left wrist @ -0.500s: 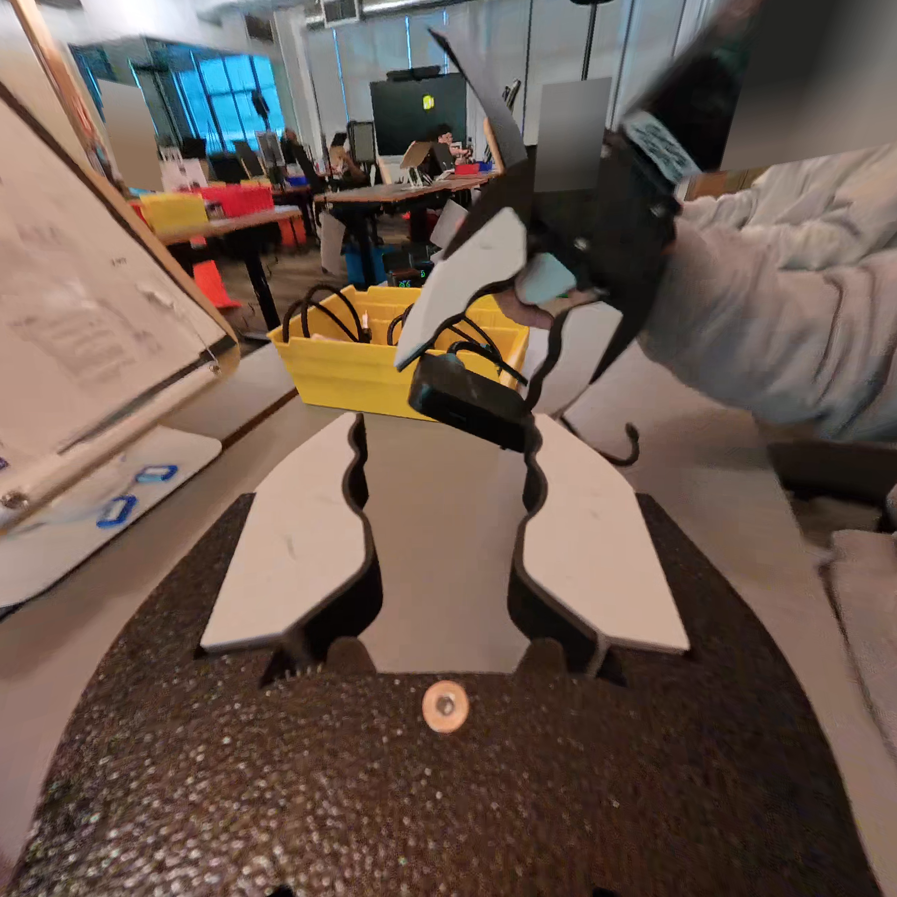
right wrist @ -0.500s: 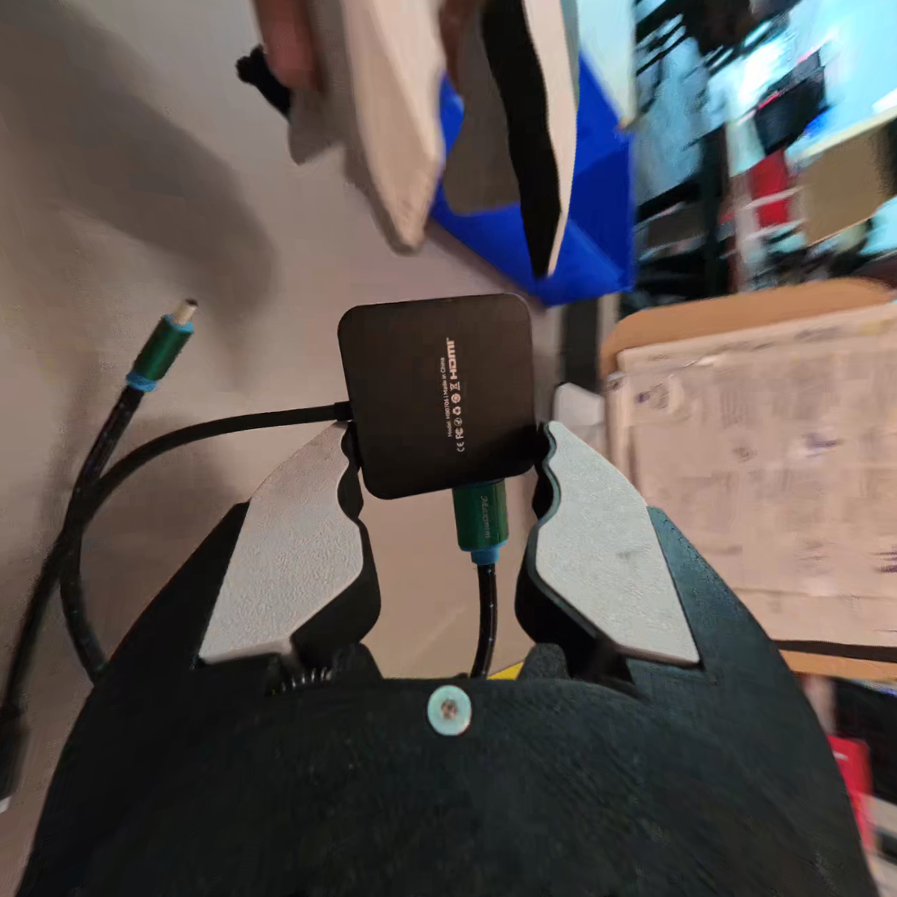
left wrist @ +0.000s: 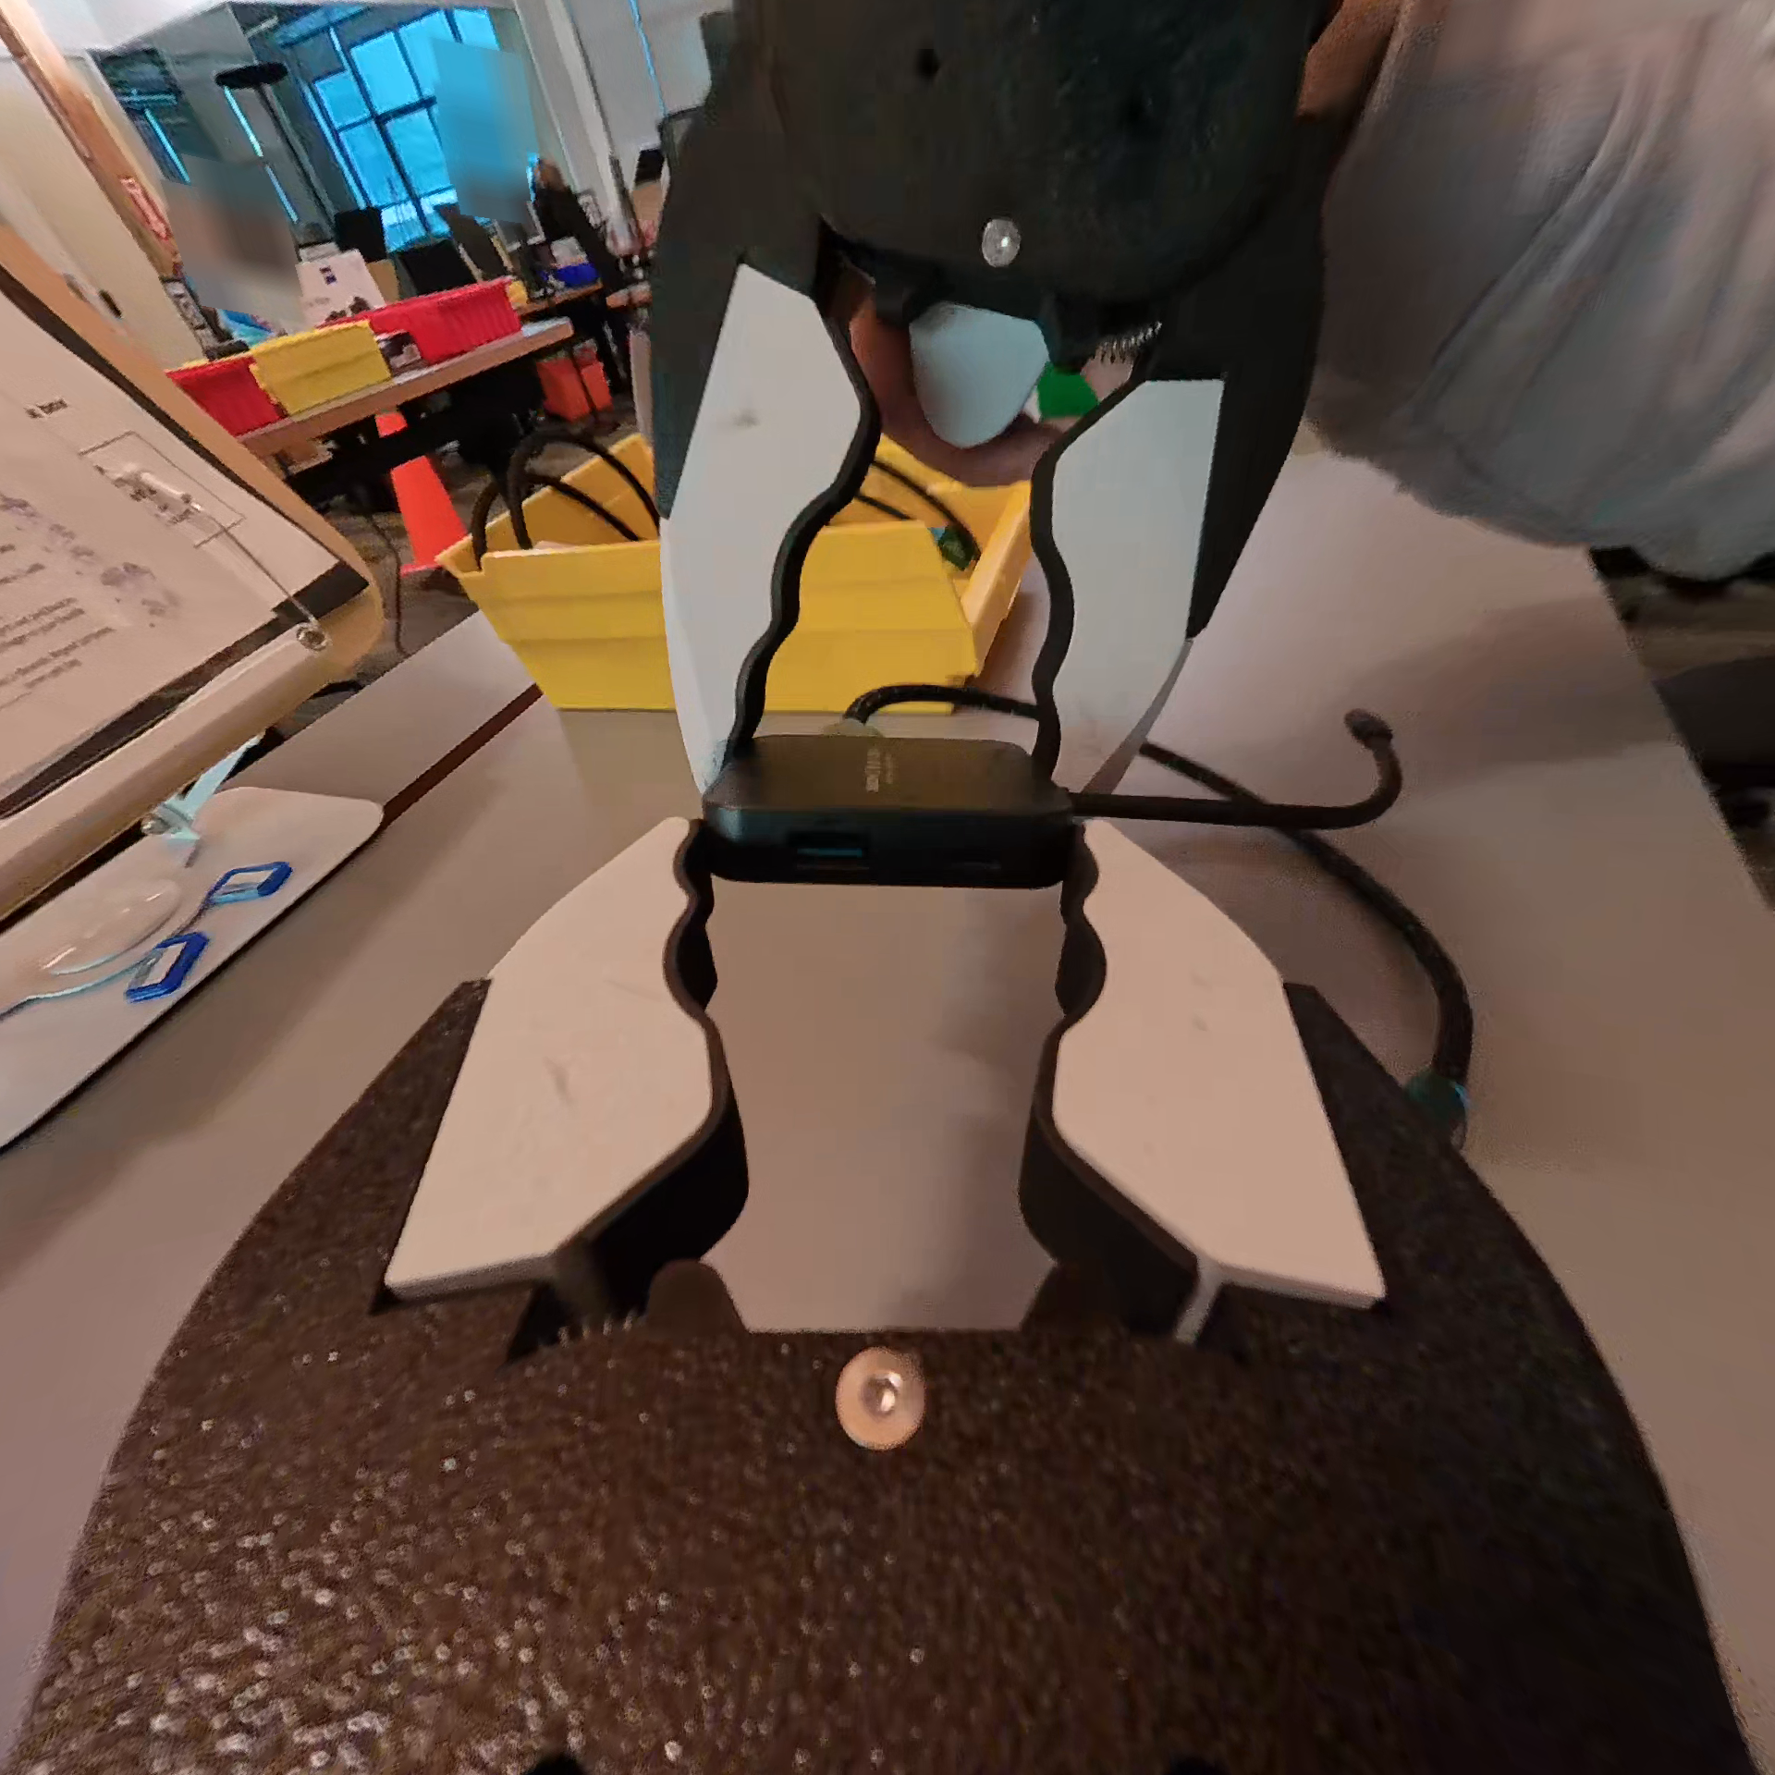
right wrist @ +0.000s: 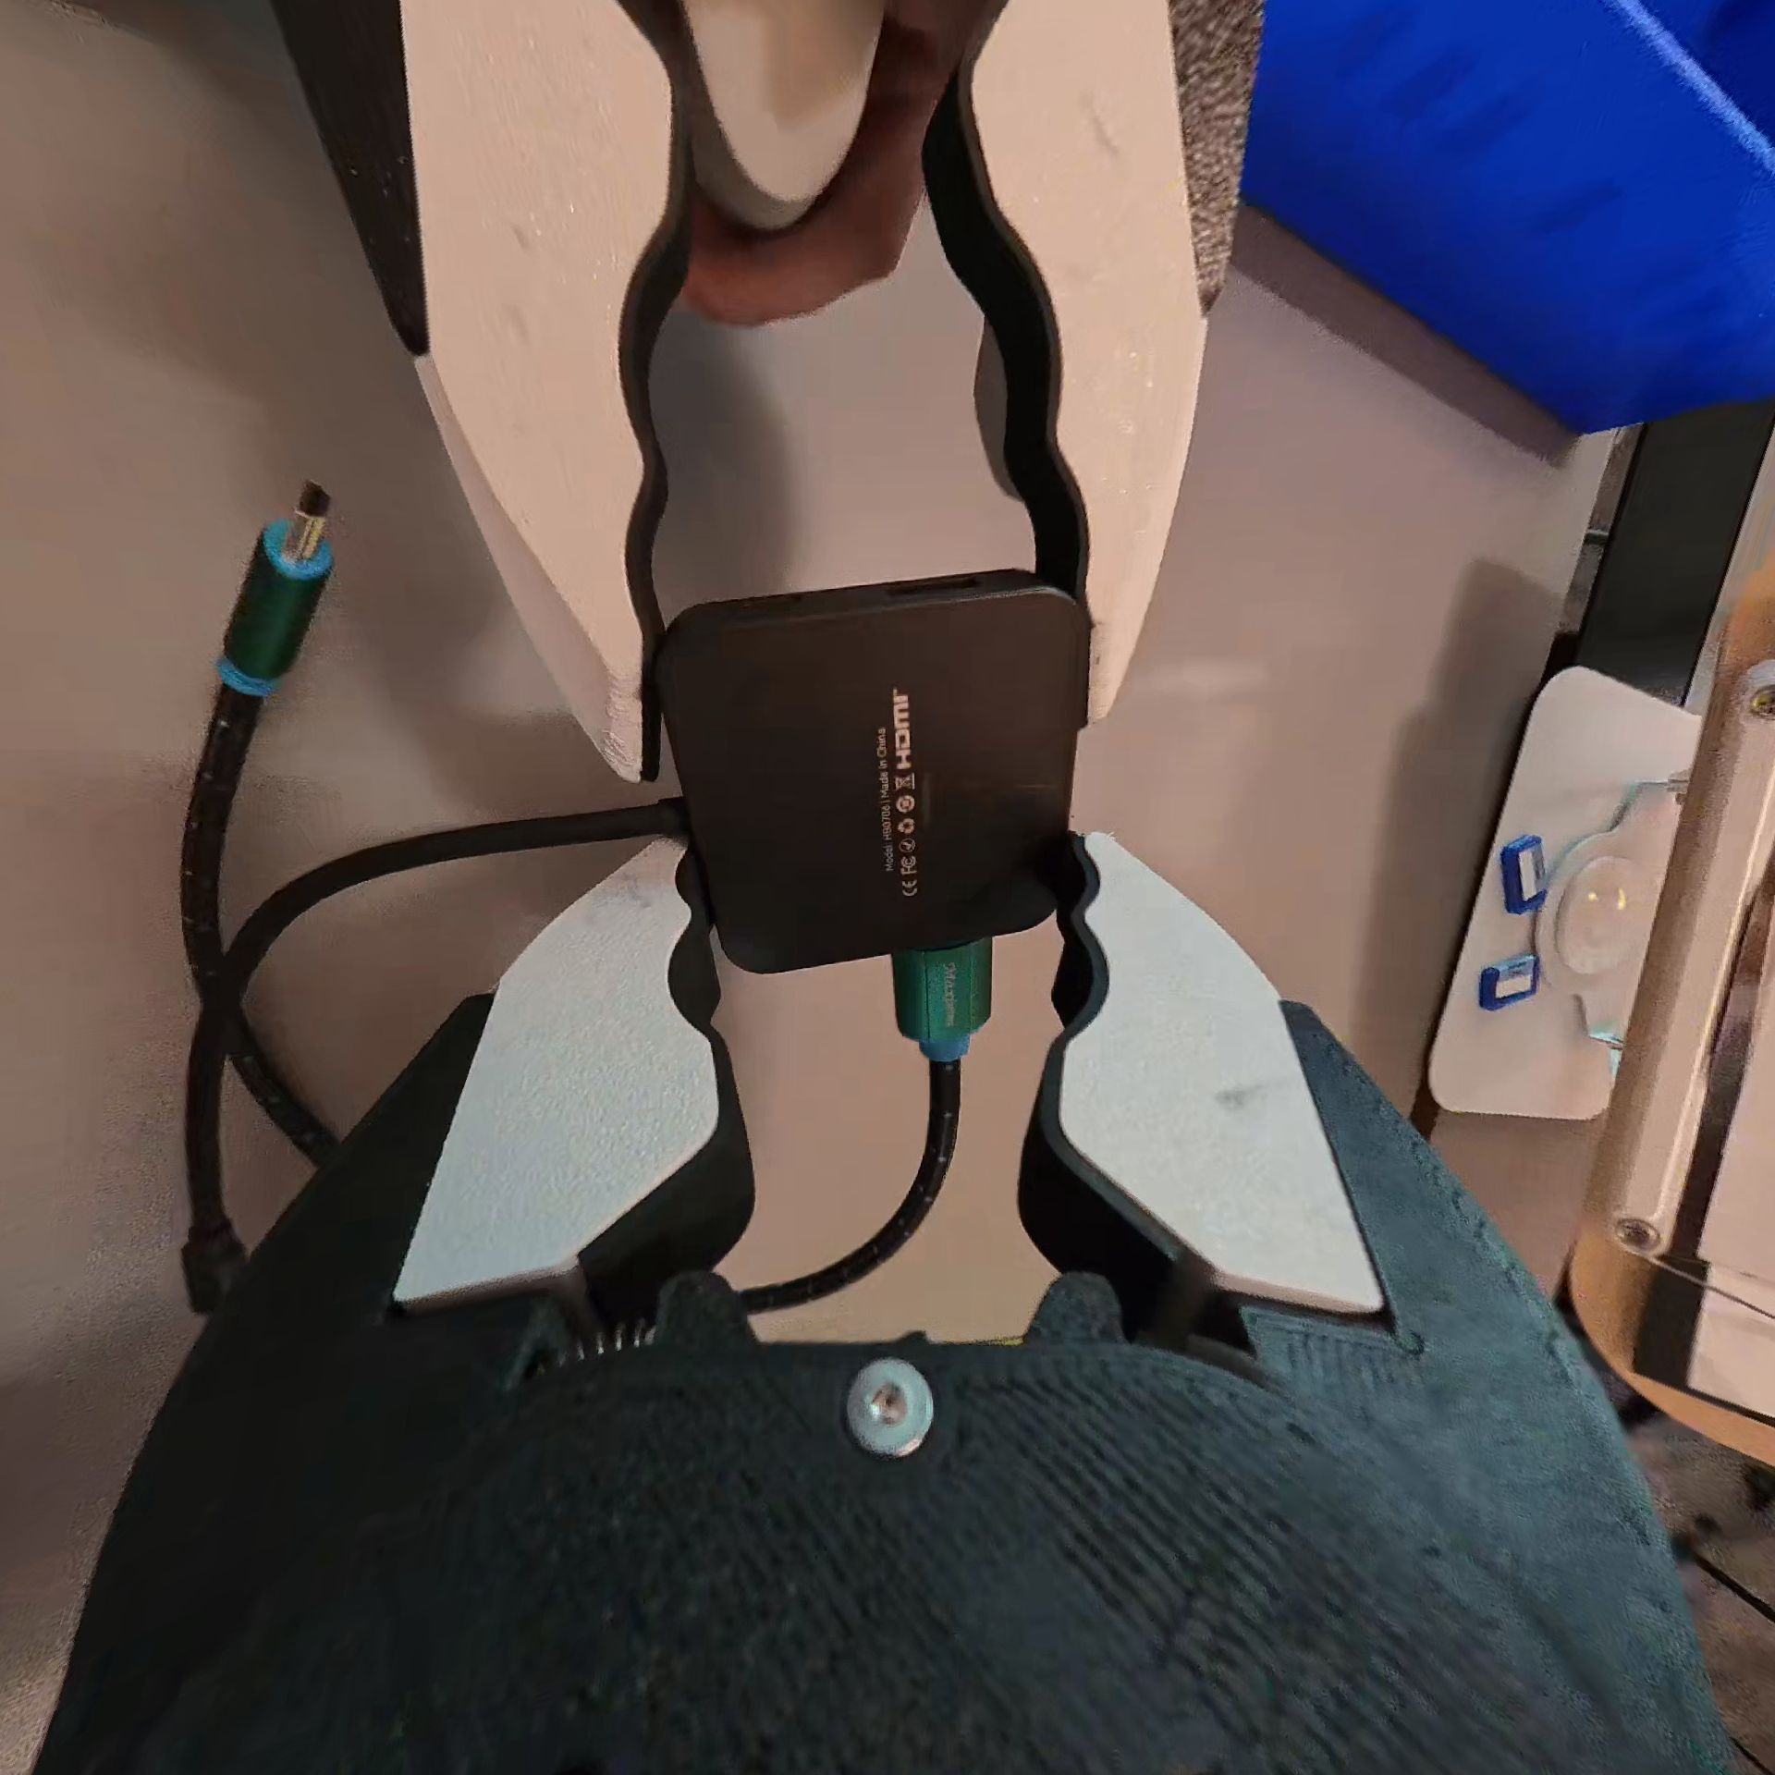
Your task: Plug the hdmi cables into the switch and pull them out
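The black switch [left wrist: 884,816] sits between both grippers, just above the table. My right gripper [right wrist: 884,860] is shut on its near end, and in the left wrist view it comes down from above [left wrist: 908,759]. My left gripper [left wrist: 884,850] has a fingertip touching each side of the switch's opposite end; in the right wrist view it enters from the top [right wrist: 864,711]. A green HDMI plug [right wrist: 941,999] sits in a port facing the right gripper. A second HDMI cable's green plug [right wrist: 288,595] lies loose on the table. The switch's own thin black lead [right wrist: 432,845] trails off one side.
A yellow bin [left wrist: 864,615] holding black cables stands behind the switch. A blue bin [right wrist: 1537,192] is at the table's other end. A tilted document stand [left wrist: 144,576] sits on a white base with blue clips [left wrist: 163,922]. A person's grey sleeve [left wrist: 1537,288] is at upper right.
The right gripper has swung round and brought the switch down between the left gripper's fingertips. The left fingers now stand against the switch's sides. The plugged cable stays in.
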`<move>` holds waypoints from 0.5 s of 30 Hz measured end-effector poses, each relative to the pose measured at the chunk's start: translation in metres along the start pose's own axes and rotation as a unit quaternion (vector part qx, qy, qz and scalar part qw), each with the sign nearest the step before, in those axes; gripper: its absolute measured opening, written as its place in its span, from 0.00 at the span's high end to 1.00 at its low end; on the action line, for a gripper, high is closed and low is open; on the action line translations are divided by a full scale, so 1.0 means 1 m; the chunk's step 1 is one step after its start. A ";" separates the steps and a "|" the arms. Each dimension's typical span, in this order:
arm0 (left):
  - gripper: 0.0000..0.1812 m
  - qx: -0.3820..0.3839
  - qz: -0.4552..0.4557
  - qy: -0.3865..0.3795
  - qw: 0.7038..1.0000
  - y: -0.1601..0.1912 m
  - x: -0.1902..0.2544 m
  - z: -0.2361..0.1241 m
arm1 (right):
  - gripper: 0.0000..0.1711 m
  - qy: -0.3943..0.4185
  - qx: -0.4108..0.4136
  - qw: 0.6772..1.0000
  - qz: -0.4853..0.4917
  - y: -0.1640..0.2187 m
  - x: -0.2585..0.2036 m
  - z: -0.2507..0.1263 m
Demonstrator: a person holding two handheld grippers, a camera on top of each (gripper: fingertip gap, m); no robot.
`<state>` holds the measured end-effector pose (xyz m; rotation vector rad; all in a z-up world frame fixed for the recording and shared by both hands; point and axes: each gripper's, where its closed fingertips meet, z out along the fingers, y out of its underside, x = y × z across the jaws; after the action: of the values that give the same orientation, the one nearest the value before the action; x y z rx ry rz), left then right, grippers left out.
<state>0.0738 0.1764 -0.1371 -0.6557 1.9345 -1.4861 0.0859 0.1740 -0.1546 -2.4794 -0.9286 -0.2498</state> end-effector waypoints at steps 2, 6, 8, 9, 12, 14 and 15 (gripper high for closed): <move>0.61 -0.023 0.024 -0.009 0.999 0.007 0.001 0.001 | 0.59 0.004 -0.026 0.999 -0.021 0.004 -0.001 0.006; 0.61 -0.055 0.077 -0.034 0.995 0.014 0.000 0.002 | 0.59 -0.006 -0.060 0.997 -0.049 0.009 -0.003 0.015; 0.61 -0.061 0.076 -0.034 0.995 0.015 -0.002 0.000 | 0.59 -0.005 -0.065 0.997 -0.051 0.008 -0.002 0.017; 0.61 -0.061 0.076 -0.034 0.995 0.015 -0.002 -0.001 | 0.59 -0.006 -0.066 0.996 -0.054 0.007 -0.001 0.017; 0.61 -0.057 0.072 -0.044 0.995 0.014 -0.006 -0.005 | 0.59 0.001 -0.059 0.996 -0.061 0.002 0.003 0.017; 0.61 -0.028 0.061 -0.044 0.997 0.009 -0.009 -0.009 | 0.59 0.002 -0.029 0.998 -0.055 -0.004 0.005 0.015; 0.61 -0.011 0.052 -0.041 0.998 0.005 -0.010 -0.012 | 0.59 0.006 -0.002 0.999 -0.052 -0.009 0.007 0.012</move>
<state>0.0717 0.1929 -0.1385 -0.6064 1.8948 -1.3545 0.0854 0.1904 -0.1594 -2.4337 -1.0544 -0.3011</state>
